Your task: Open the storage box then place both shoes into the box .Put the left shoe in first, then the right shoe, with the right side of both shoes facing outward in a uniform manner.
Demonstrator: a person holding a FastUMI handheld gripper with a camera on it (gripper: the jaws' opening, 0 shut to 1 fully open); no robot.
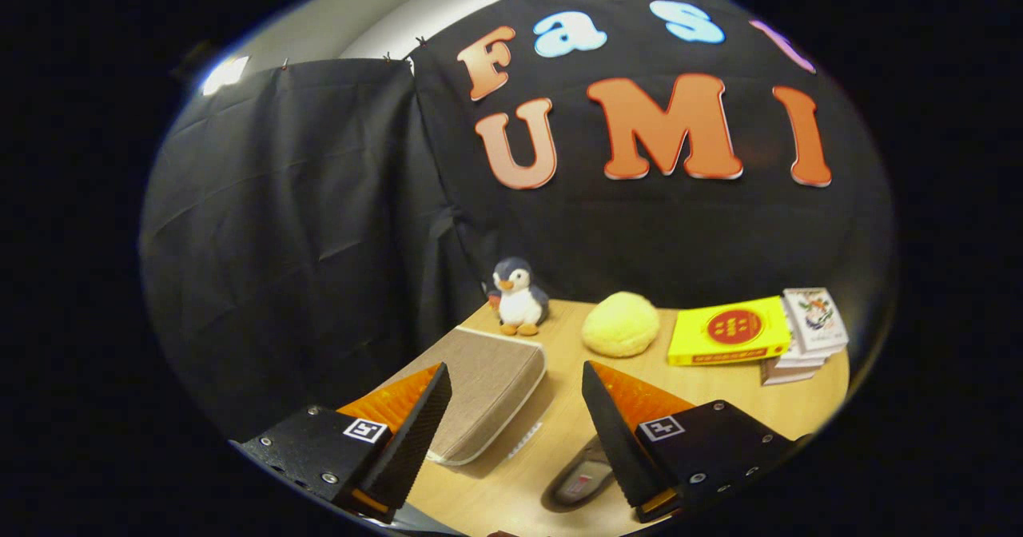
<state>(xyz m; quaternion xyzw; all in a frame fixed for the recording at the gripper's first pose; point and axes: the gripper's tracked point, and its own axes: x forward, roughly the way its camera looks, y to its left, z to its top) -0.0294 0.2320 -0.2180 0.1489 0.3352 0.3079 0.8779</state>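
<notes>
My gripper (515, 381) is open, held above the wooden table (719, 397) with nothing between its fingers. A beige fabric storage box (483, 381) with white piping lies on the table, lid down, just ahead of the left finger (419, 425) and partly behind it. A shoe (579, 481) lies low on the table beside the right finger (611, 433), which covers most of it; only its opening and inner sole show.
A penguin plush (518, 297) stands at the back of the table by the black cloth. A yellow round plush (620, 325) sits to its right. Further right lie a yellow book (729, 331) and a stack of small books (807, 333).
</notes>
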